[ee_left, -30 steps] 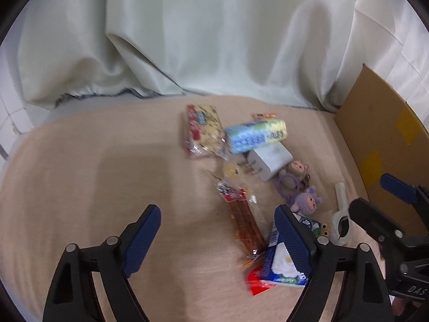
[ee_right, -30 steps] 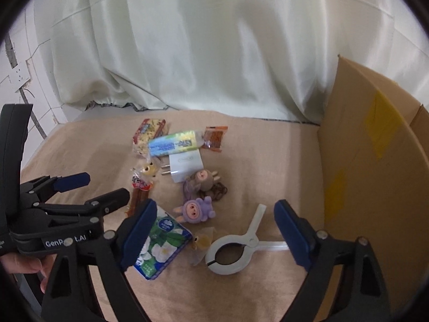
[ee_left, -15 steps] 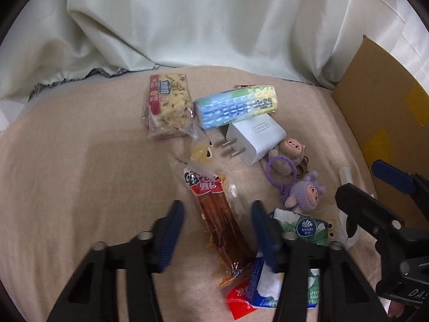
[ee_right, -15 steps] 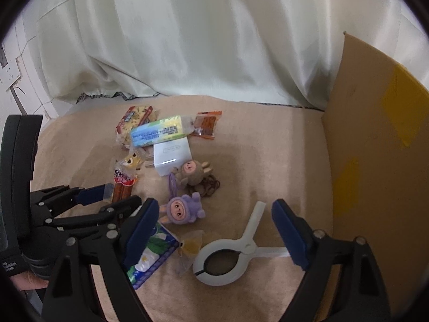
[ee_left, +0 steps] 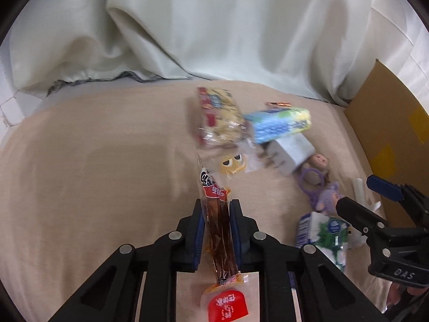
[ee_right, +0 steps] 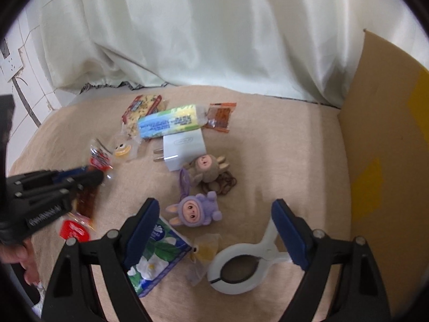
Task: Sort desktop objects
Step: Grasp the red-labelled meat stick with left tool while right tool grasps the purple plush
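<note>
A beige cloth-covered table is shown, backed by a pale curtain, with a cardboard box standing at its right edge. The white charger near the middle of the clutter is taken as the landmark.

The left gripper is seen closed tight on a long sausage snack packet, the blue pads pressing its clear wrapper from both sides; the jaws have just been closing around it. The packet lies to the left of the charger and nearer the camera, its red end trailing behind the pads.

The right gripper is held wide open, nothing being gripped. Between and below its fingertips, on the near side of the charger, a purple plush keychain, a tissue pack, a small yellow wrapped toy and a white ring clip are seen; whether the left pad touches the tissue pack cannot be told.

Beyond the charger a blue-and-yellow snack bar, a speckled biscuit packet and a small orange sachet are laid. Just beside the charger on its near right a brown plush keychain rests, and to its left a yellow duck figure in clear wrap.
</note>
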Action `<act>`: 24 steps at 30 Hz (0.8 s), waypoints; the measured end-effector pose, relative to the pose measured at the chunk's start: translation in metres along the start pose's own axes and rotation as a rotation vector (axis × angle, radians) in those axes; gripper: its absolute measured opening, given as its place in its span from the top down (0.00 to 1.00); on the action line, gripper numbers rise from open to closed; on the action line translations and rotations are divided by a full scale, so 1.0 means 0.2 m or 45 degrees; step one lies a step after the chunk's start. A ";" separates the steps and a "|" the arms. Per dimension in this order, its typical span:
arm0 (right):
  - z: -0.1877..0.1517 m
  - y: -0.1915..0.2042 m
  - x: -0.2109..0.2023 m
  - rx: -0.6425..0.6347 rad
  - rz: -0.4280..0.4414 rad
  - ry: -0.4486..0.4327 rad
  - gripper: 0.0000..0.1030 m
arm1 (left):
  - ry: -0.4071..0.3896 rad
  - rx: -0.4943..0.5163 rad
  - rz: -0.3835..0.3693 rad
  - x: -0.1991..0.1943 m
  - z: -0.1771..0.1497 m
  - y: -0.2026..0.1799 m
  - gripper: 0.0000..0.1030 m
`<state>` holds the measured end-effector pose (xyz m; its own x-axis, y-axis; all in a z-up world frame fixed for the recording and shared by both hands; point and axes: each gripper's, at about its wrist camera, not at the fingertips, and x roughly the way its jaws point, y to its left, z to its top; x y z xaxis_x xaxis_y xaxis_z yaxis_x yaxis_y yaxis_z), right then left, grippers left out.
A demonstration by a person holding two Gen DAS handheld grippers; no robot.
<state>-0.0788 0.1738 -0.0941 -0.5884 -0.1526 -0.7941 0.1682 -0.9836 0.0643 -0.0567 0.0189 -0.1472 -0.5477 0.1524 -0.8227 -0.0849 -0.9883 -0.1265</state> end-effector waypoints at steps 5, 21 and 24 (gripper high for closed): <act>0.01 0.03 0.05 -0.016 0.014 0.045 0.20 | 0.004 -0.021 0.010 -0.01 -0.01 0.07 0.82; 0.03 0.04 0.05 0.023 0.107 0.089 0.62 | 0.010 -0.029 -0.018 -0.03 -0.03 0.09 0.82; 0.04 0.04 0.00 0.024 0.111 0.050 0.62 | -0.009 -0.034 -0.018 -0.07 -0.03 0.09 0.82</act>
<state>-0.0832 0.1643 -0.0878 -0.5410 -0.2341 -0.8078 0.2021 -0.9685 0.1454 -0.0458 0.0000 -0.1421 -0.5525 0.1660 -0.8168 -0.0703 -0.9858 -0.1527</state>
